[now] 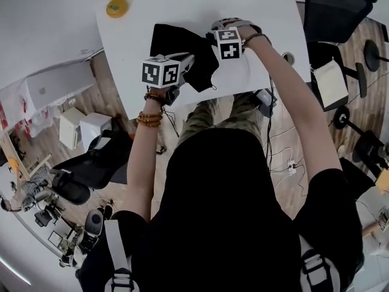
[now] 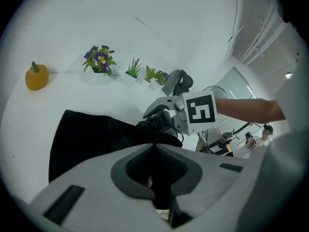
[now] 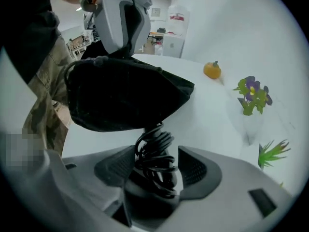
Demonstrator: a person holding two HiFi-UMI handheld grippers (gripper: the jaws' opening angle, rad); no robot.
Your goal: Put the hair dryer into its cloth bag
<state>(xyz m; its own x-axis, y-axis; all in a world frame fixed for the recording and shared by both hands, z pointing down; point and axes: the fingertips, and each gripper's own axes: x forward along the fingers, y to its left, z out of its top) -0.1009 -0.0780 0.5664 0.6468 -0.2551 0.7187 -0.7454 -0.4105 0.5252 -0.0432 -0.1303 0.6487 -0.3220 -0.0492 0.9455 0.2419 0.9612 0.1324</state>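
- White table (image 1: 267, 11) fills the far half of the head view, with wooden floor, a black office chair (image 1: 334, 5) at the far right and cluttered gear at the near left around it.
- Along the table's far edge stand small potted plants (image 2: 99, 59). An orange fruit-shaped ornament (image 1: 117, 6) lies at the far left, well apart from the work.
- The black cloth bag (image 1: 176, 44) sits near the table's near edge, between the two grippers. It is bunched and partly raised off the surface.
- The left gripper (image 2: 154, 163) is at the bag's near-left side. Its jaws are pressed together, with a fold of the bag's black cloth pinched between them.
- The hair dryer (image 3: 154, 153) is mostly covered by the bag. Only its handle, wound round with a coiled black cord, sticks out from under the cloth towards the right gripper.
- The right gripper (image 3: 155, 170) is at the bag's right side and points steeply down. Its jaws stand wide apart, one either side of the cord-wound handle. A gap shows on the right pad's side, so the pads are not clamping it.
- In the right gripper view the left gripper shows at the far side of the bag, touching its upper edge.
- Each gripper is held by one of the person's hands, with both arms reaching forward over the table.
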